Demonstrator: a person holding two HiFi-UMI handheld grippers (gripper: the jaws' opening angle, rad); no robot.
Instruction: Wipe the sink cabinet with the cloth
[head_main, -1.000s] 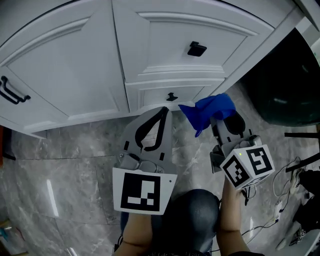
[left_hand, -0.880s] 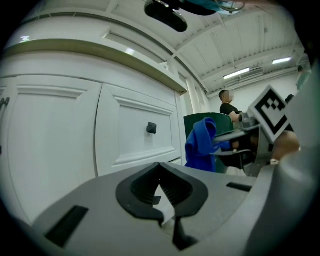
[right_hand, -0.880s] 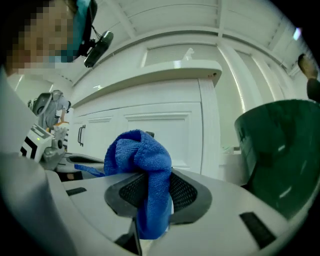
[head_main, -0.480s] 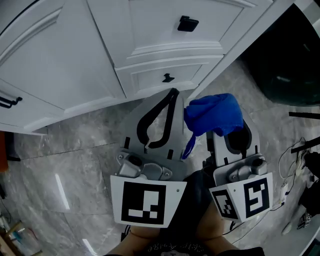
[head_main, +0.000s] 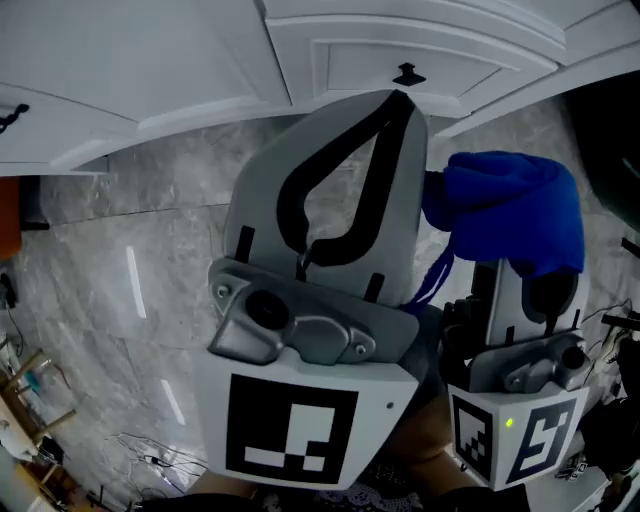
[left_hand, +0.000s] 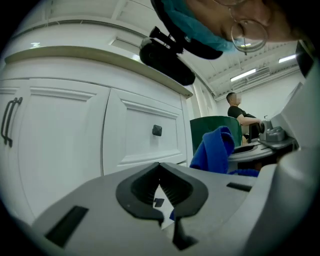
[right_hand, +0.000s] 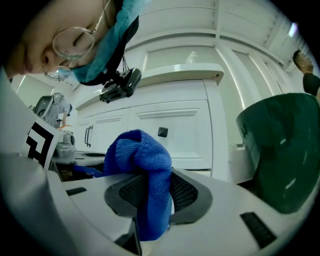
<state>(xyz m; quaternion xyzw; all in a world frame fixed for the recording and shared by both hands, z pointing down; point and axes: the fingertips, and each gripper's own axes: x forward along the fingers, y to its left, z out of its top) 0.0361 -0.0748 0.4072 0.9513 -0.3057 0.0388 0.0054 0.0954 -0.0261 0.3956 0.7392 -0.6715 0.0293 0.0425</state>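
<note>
The white sink cabinet (head_main: 350, 50) fills the top of the head view, with a small black knob (head_main: 407, 73) on its low drawer. My left gripper (head_main: 398, 98) is held up close to the camera, its tips together just below that knob and nothing between them. To its right hangs the bunched blue cloth (head_main: 510, 205). My right gripper (right_hand: 152, 185) is shut on this cloth (right_hand: 145, 165), which folds up over its jaws and hides their tips. In both gripper views the cabinet front (left_hand: 60, 140) stands a little way off, touched by neither gripper.
Grey marble floor (head_main: 130, 260) lies under the cabinet. A dark green bin (right_hand: 280, 150) stands right of the cabinet. A black bar handle (left_hand: 7, 120) is on the left door. Cables (head_main: 620, 320) lie at the right edge. A person (left_hand: 235, 107) sits far behind.
Both grippers have come up much closer to the head camera and look far larger. The cabinet has slid toward the top edge. The blue cloth stays in the right gripper.
</note>
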